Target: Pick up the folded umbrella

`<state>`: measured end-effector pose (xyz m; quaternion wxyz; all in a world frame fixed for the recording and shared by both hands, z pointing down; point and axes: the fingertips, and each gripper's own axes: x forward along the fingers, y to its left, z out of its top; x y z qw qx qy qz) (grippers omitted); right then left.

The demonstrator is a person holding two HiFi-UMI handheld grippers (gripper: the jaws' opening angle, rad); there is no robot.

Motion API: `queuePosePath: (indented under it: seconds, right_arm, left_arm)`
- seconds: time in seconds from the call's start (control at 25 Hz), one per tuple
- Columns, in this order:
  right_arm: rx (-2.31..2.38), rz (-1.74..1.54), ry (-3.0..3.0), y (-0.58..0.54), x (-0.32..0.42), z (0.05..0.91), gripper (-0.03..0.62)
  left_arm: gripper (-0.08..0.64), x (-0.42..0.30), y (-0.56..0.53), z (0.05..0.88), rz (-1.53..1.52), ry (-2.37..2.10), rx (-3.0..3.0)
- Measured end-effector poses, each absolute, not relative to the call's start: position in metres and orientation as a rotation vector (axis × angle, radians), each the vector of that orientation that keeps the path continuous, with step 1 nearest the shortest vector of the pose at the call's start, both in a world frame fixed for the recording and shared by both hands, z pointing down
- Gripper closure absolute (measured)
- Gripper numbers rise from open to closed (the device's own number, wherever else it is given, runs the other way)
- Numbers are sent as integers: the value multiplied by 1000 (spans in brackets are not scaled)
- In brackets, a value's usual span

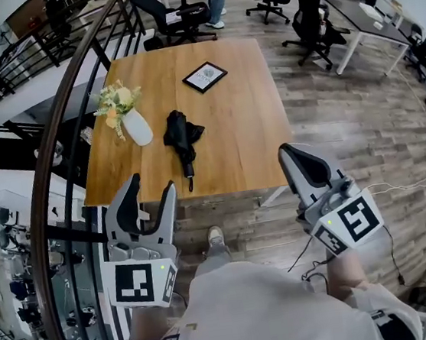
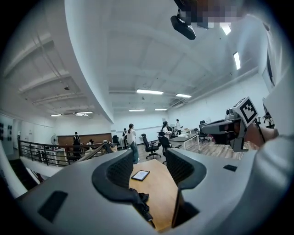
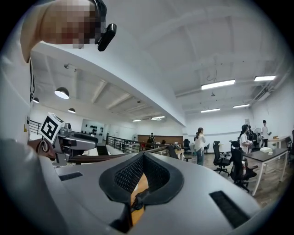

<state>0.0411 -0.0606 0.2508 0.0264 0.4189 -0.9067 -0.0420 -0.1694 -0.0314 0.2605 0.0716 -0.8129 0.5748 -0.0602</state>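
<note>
Umbrella [image 1: 181,140] is folded and lying flat on the tabletop [image 1: 246,123], left of centre and close to the near edge. Long axis runs roughly away from the person: bunched canopy at the far end, handle pointing back at the near edge. Left gripper [image 1: 152,187] has its jaws released and apart with nothing between them. In its own view the umbrella sits right in the gap, but ahead and lower, not touching. Right gripper [image 1: 304,168] has its jaws clenched together on nothing and is off to the right, well apart from the umbrella. So left is the nearer hand, and I'd approach across the long axis near the handle or mid-shaft. Vase [image 1: 137,126] stands just left of the canopy, so there's little room on that side. Hard to read: the left jaw covers part of the canopy in the left gripper view. The right gripper view shows only a dark sliver on wood through its gap, and I can't tell if that's the umbrella.
</note>
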Motion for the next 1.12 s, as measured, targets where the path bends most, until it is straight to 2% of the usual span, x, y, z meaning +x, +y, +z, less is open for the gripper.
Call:
queuePosePath:
  seconds: [0.56,1.12]
  right_arm:
    - [1364,-68,-2710,-228,-40,265,565]
    - [1253,16,-2700,-267,-46,296,565]
  left_arm:
    - [321,-256,-211,274,-202,1668,-2519]
    - [313,-265,-248,316,-298,1837,-2543]
